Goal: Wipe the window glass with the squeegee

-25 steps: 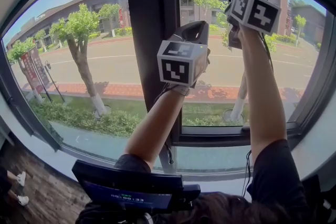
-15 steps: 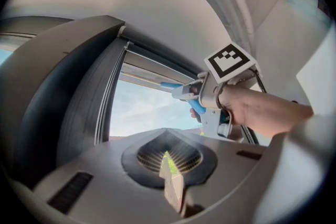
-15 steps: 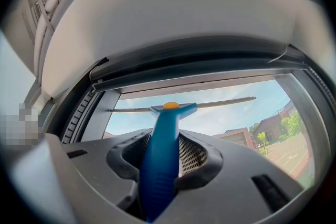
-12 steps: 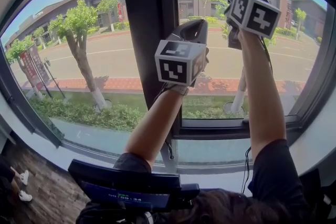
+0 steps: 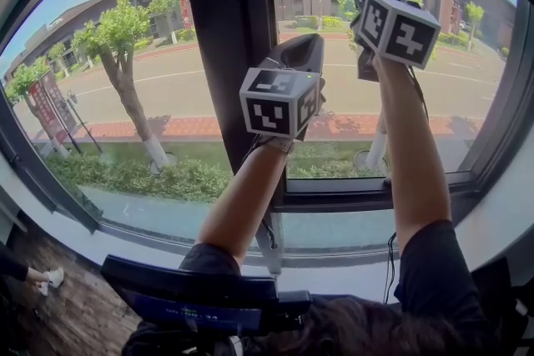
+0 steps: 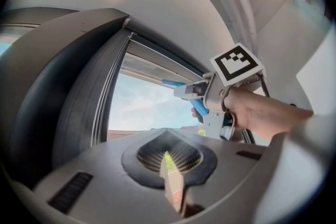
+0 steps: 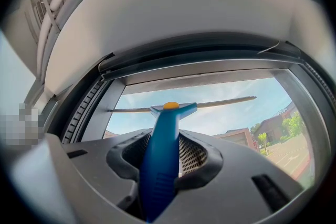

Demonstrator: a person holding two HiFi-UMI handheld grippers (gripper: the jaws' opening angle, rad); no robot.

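Blue squeegee (image 7: 169, 113) handle clamped in right gripper (image 7: 161, 157), blade high against window glass (image 7: 231, 113), just under top frame (image 7: 199, 73). Likely trouble: streaks from uneven pressure on the pull down, or handle twisting between the jaws. Right arm stretched straight up; left gripper (image 6: 169, 162) raised lower beside dark mullion (image 5: 225, 37), jaws pressed together on nothing

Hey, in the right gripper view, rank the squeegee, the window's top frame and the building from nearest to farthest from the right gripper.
1. The squeegee: clamped in the jaws, centre.
2. The top frame: overhead, just past the squeegee's blade.
3. The building: lower right, outside beyond the glass.
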